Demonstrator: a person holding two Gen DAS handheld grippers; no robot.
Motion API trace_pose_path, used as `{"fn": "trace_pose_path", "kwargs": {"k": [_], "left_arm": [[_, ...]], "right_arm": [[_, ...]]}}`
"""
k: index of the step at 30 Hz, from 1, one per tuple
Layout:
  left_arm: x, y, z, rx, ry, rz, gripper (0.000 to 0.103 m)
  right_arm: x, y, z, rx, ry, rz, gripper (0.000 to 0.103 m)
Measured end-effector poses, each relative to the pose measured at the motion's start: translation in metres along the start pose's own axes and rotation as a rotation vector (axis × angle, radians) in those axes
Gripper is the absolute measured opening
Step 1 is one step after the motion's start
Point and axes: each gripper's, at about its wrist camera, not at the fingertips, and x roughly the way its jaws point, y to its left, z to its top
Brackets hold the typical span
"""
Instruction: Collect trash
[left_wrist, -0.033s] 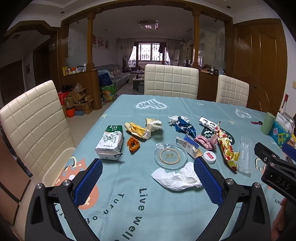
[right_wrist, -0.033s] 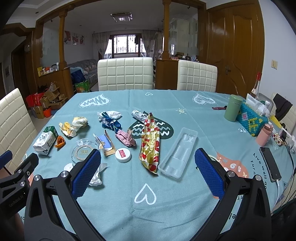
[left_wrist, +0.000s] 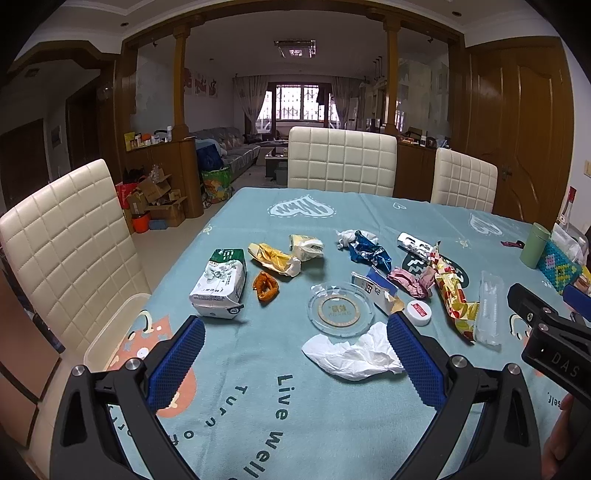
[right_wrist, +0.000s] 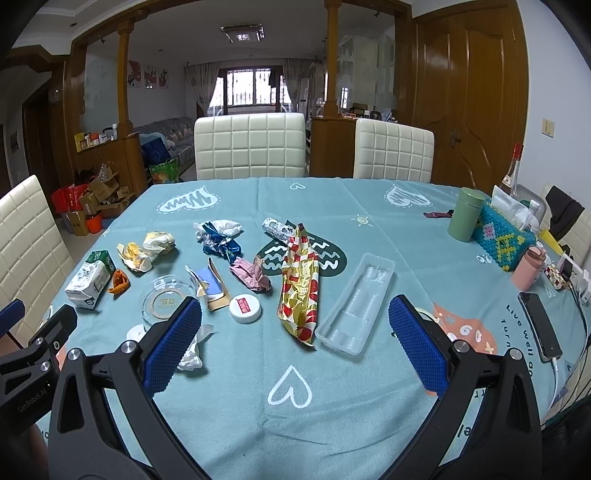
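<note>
My right gripper's finger hides part of the crumpled tissue; nothing has shifted since the earlier frames; my left gripper hangs spread, the tissue just ahead beside its right finger; my right gripper spread too, gold wrapper and clear tray ahead.

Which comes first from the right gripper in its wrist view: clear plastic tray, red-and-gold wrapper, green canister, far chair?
From the right gripper, nearest first:
1. Clear plastic tray, just ahead, slightly right.
2. Red-and-gold wrapper, beside the tray's left; close call.
3. Green canister, far right.
4. Far chair, beyond the table.
</note>
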Motion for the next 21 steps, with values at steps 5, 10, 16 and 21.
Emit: {"fn": "trace_pose_path", "kwargs": {"k": [5,10,16,21], "left_arm": [[0.011,0.001,0.0,-0.003,0.031,-0.008,0.097],[0.031,0.0,-0.003,-0.001,0.088,-0.023,0.097],[0.067,-0.002,-0.011,-0.014,0.201,-0.042,0.097],[0.092,-0.014,-0.017,0.006,0.27,-0.103,0.097]], "right_arm": [[0.018,-0.005,-0.001,0.015,0.042,0.0,0.1],[0.043,-0.01,-0.004,0.033,0.096,-0.008,0.1],[0.085,-0.026,-0.012,0.09,0.205,-0.028,0.1],[0.114,-0.041,-0.018,0.144,0.274,-0.048,0.1]]}}
